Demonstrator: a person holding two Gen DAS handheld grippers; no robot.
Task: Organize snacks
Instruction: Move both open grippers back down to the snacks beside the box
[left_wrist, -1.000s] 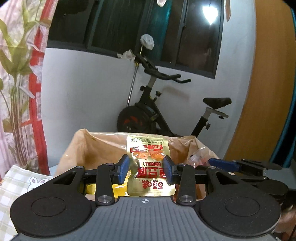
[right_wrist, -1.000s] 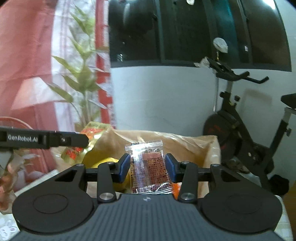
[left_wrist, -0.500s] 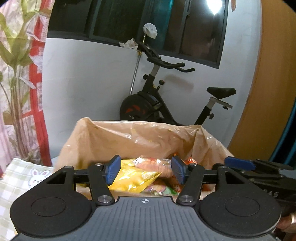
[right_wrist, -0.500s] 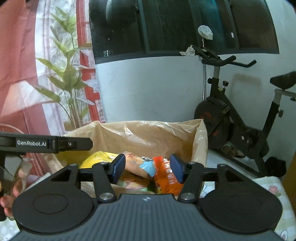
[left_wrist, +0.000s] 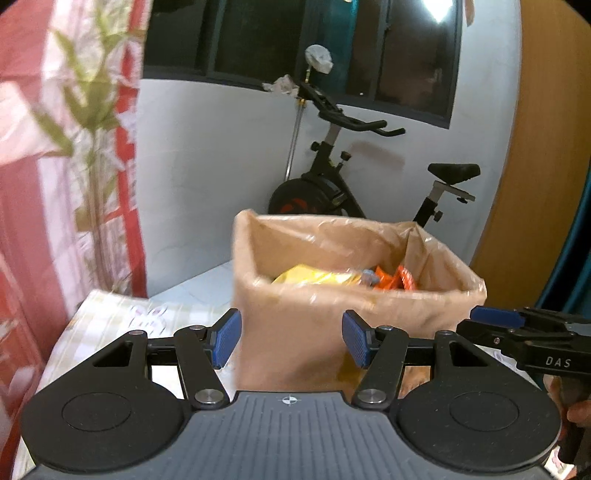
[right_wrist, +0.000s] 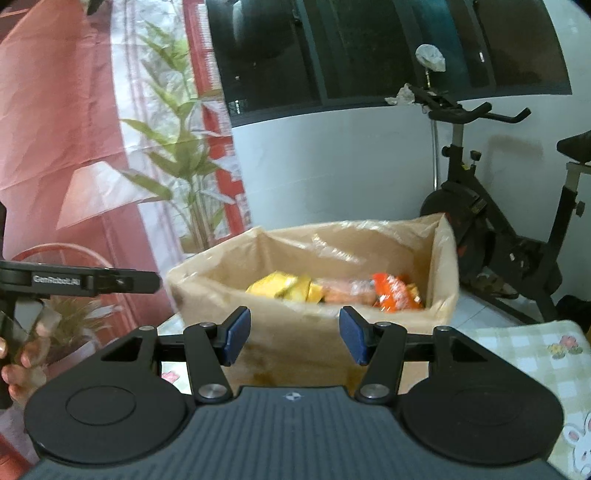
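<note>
A brown box lined with plastic (left_wrist: 295, 332) stands on the table and holds several snack packets: yellow ones (left_wrist: 314, 278) and orange ones (left_wrist: 397, 280). In the right wrist view the box (right_wrist: 303, 343) shows yellow packets (right_wrist: 280, 286) and an orange packet (right_wrist: 395, 291) inside. My left gripper (left_wrist: 291, 341) is open and empty, in front of the box's near wall. My right gripper (right_wrist: 294, 338) is open and empty, also just short of the box. Each gripper shows at the edge of the other's view.
A checked tablecloth with rabbit prints (right_wrist: 532, 354) covers the table. An exercise bike (left_wrist: 354, 177) stands behind the box by the white wall. A red curtain and a leafy plant (right_wrist: 177, 158) are on the left. A wooden panel (left_wrist: 532, 147) is on the right.
Both grippers let their packets drop into the box, opened wider, and drew back from above the box to in front of it.
</note>
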